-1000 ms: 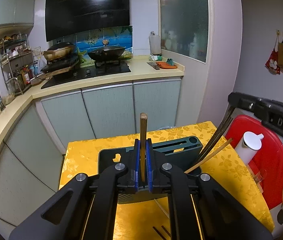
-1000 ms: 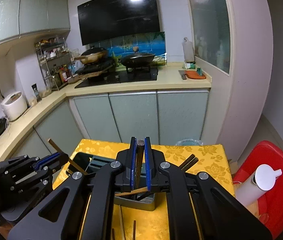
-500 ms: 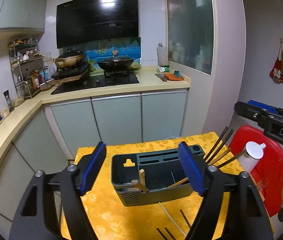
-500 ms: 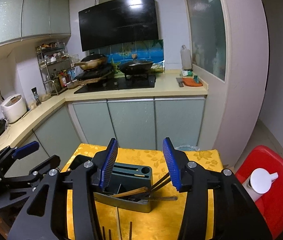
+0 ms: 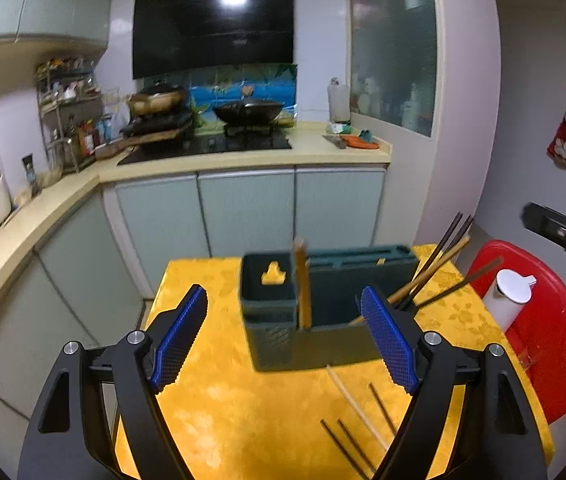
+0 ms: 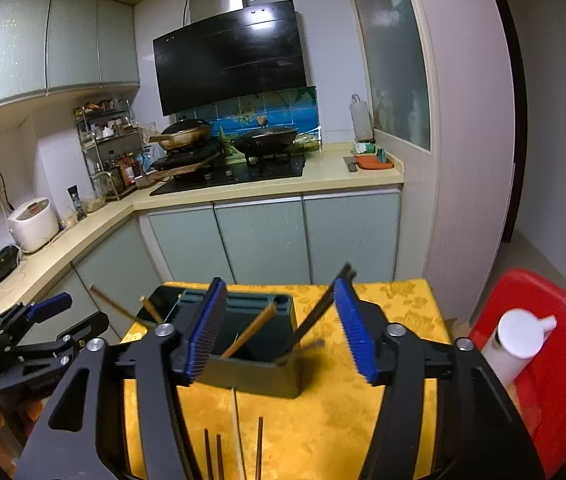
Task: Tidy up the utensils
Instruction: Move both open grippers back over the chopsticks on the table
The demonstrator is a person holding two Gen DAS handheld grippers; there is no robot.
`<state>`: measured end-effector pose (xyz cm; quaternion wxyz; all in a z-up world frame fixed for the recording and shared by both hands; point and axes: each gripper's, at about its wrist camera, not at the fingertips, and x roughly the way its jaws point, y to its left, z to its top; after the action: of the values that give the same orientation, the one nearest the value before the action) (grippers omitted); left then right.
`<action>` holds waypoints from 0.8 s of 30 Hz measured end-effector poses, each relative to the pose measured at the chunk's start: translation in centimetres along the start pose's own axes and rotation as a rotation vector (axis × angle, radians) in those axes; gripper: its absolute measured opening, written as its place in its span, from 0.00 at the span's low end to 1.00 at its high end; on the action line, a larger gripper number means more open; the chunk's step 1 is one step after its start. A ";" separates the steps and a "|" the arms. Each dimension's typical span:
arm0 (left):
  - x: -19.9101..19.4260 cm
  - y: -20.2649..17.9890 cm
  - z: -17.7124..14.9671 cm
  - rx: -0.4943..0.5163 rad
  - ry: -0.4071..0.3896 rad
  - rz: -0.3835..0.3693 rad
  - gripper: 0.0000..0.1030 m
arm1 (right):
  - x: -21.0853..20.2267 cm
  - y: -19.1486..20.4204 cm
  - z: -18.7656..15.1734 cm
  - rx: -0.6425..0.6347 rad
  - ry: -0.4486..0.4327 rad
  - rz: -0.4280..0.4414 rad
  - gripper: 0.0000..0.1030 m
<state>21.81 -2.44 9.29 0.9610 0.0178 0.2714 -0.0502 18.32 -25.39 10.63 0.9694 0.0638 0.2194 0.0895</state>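
Both grippers were clamped on a chopstick a second ago; since then each stick has dropped into the utensil holder (image 5: 315, 344) and the tools have backed away from it. The left gripper (image 5: 285, 338) has its blue ribbed pads spread wide with nothing between them. The right gripper (image 6: 279, 330) has its jaws still opening, also with nothing pinched.

The table (image 5: 219, 400) wears a glossy yellow cloth with a floral pattern. On it stands the holder, a dark green plastic box with a narrow left compartment, a wider open well and a slotted block behind. One pale wooden chopstick (image 5: 303, 284) stands nearly upright at the divider; motion blur makes it hard to say which compartment it sits in. Several dark chopsticks (image 5: 443, 248) and a light one lean out of the right end, fanned toward the corner. From the right wrist view a light chopstick (image 6: 253, 330) tilts inside the well.

Loose chopsticks (image 5: 353, 408) lie flat on the cloth in front of the holder, their near ends cut off by the gripper arms. A red plastic stool (image 5: 543, 340) beside the table carries a white bottle (image 5: 509, 294), and a bit of a hand shows at the frame edge.
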 end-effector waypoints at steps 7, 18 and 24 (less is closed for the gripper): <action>-0.3 0.8 -5.7 0.004 0.035 0.035 0.77 | -1.5 0.2 -5.6 -0.028 0.021 -0.007 0.69; 0.7 1.0 -15.6 -0.005 0.156 0.062 0.79 | -1.9 -0.5 -15.4 -0.028 0.112 -0.052 0.75; 0.0 -0.8 -20.4 0.036 0.222 0.028 0.79 | -2.8 -1.0 -19.0 -0.046 0.152 -0.087 0.80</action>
<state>11.19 -1.97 -8.08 0.9251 0.0443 0.3750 -0.0393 7.68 -25.28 -5.42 0.9542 0.0252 0.2926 0.0571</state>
